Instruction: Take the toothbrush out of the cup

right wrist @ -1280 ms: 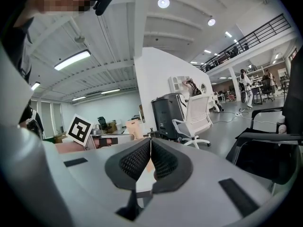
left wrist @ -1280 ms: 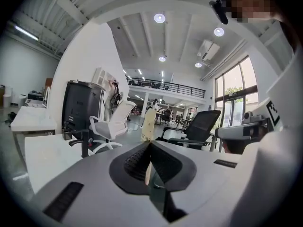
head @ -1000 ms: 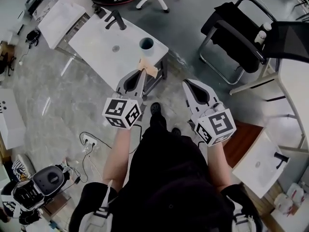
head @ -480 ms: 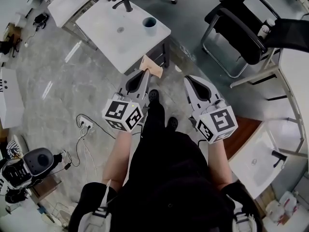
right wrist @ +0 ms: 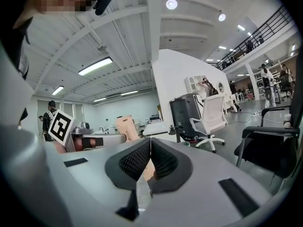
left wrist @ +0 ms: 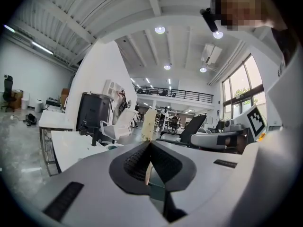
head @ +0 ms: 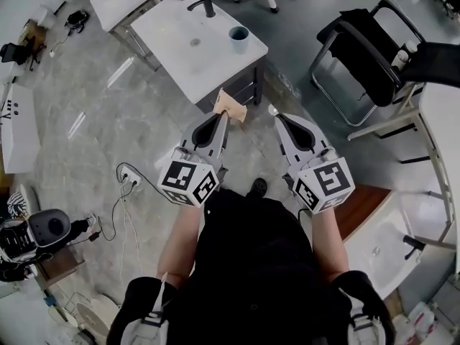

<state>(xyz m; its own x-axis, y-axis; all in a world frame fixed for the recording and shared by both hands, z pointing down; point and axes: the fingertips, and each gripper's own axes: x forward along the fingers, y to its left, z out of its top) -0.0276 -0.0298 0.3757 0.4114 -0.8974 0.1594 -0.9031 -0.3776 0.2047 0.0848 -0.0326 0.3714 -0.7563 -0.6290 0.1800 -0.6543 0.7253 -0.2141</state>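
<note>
One blue cup (head: pixel 239 39), contents unclear, stands on the table (head: pixel 192 69).

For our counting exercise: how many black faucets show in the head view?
2. One faucet on the white table, left of the cup; a second faucet on the white counter at lower right. More may be hidden.

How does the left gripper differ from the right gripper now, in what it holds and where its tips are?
The left gripper is shut on a tan card that sticks out past its tips; the right gripper is shut on nothing. The left gripper's tips are by the near corner of the white table; the right gripper's tips are over floor beside it. Both are pale grey and point forward.
</note>
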